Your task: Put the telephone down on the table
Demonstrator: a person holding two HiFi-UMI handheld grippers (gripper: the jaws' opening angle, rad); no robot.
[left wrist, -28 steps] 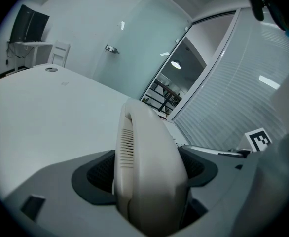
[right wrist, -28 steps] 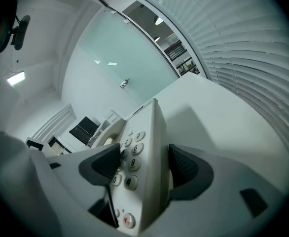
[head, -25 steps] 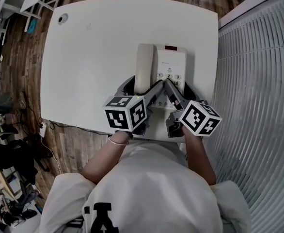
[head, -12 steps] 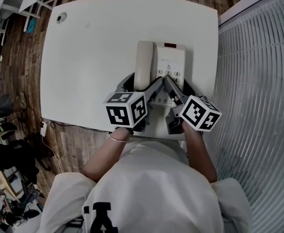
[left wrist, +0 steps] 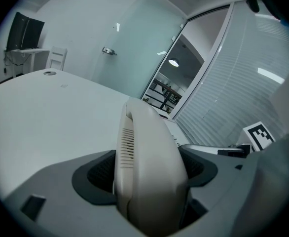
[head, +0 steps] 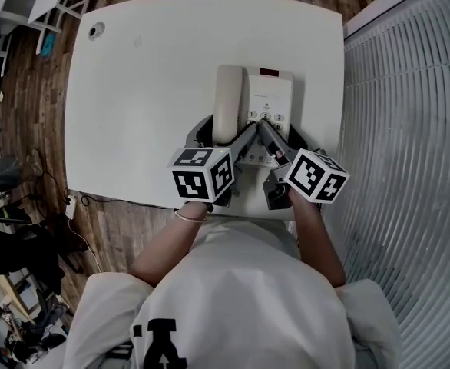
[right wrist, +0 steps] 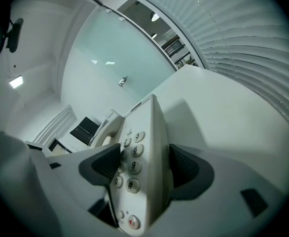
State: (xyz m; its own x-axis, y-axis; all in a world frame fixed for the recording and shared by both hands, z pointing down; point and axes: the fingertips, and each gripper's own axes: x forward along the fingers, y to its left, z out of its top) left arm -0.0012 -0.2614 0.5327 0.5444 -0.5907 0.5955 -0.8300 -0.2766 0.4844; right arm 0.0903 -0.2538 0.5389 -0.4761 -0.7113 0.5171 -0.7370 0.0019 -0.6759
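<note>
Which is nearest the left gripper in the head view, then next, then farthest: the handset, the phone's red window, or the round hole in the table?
1. Handset: held in the jaws of the left gripper.
2. Red window: on the far edge of the telephone, to the right.
3. Round hole: far left corner of the table.

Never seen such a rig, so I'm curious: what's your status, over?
Left gripper shut on handset, right gripper shut on telephone. It sits by table near edge, touchdown unclear. Nothing blocking.
</note>
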